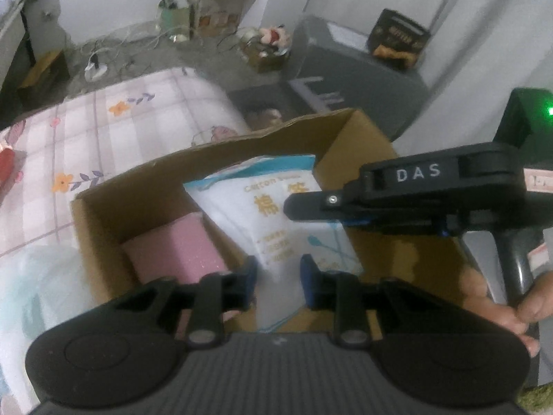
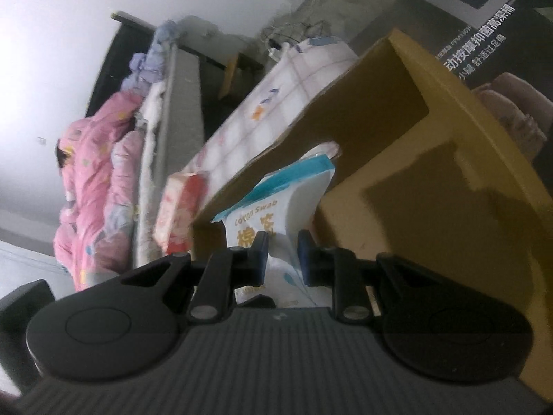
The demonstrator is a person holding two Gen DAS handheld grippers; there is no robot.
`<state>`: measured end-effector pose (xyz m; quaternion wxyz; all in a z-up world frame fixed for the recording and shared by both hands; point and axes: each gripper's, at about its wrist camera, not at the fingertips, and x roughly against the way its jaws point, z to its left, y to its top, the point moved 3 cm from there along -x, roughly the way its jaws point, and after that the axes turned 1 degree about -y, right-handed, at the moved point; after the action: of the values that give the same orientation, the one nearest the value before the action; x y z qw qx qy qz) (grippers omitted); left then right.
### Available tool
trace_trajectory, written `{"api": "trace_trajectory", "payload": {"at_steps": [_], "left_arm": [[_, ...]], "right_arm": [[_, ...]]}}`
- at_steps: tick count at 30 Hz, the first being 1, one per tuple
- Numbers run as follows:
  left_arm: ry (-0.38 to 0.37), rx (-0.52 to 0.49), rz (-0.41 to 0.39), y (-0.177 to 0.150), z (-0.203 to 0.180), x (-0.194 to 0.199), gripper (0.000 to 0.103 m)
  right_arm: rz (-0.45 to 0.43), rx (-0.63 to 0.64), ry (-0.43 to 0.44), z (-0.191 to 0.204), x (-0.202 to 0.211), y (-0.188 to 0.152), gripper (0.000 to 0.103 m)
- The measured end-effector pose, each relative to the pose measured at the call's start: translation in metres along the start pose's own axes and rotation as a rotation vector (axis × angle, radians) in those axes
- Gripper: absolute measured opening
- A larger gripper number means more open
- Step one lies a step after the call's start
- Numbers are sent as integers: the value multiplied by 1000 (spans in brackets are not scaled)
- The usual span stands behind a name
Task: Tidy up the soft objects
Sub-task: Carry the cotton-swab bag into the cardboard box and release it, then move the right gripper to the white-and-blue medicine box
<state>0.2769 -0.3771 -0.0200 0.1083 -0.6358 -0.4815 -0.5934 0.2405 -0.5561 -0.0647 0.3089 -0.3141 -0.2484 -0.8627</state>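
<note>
An open cardboard box (image 1: 145,186) stands by the bed. Inside it lie a pink foam block (image 1: 176,249) and a white-and-teal cotton swab bag (image 1: 273,214). My left gripper (image 1: 278,276) hovers over the box's near side, jaws slightly apart and empty. My right gripper (image 1: 293,204) reaches in from the right, over the bag. In the right wrist view the right gripper (image 2: 282,256) is shut on the cotton swab bag (image 2: 276,204), at the box (image 2: 432,159) opening.
A bed with a checked floral quilt (image 1: 114,121) lies left of the box. A red-and-white packet (image 2: 179,207) lies on it, pink bedding (image 2: 100,186) beyond. A dark grey carton (image 1: 352,79) stands behind the box. Cables and boxes clutter the floor (image 1: 145,45).
</note>
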Motion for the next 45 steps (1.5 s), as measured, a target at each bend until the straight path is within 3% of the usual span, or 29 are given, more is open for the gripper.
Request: {"api": "trace_trajectory", "payload": {"at_steps": [5,9,12,14,17,19,26,31,38,45], "left_arm": [[38,12,85,1,9,-37,29],[63,17,97,1,14,-45,32],[63,25,85,3,19,-38,42],[66,15,68,3,18,-29,49],[54,-1,33,1,16,-7,60],[49,-10,14,-4,16,9,65],[44,-3,-57,-30,34,91,71],[66,-7,-160,-68,62,171,80],[162,49,-291,-141,123,266,86],[227,165,-340,-212,188,303,86]], "right_arm": [[38,65,-74,-12,-41,18,19],[54,69,-128,-25,-65,20,19],[48,37,-108,-31,-70,19,20],[30,24,-107,-30,-65,18,26],[-10,21,-116,-23,-53,16,43],[-43,34,-118,-13,-41,14,47],[-128,113,-84,36,11,-10,51],[-171,148,-22,75,55,-45,51],[-130,255,62,145,81,-117,51],[-2,320,186,213,59,-193,51]]}}
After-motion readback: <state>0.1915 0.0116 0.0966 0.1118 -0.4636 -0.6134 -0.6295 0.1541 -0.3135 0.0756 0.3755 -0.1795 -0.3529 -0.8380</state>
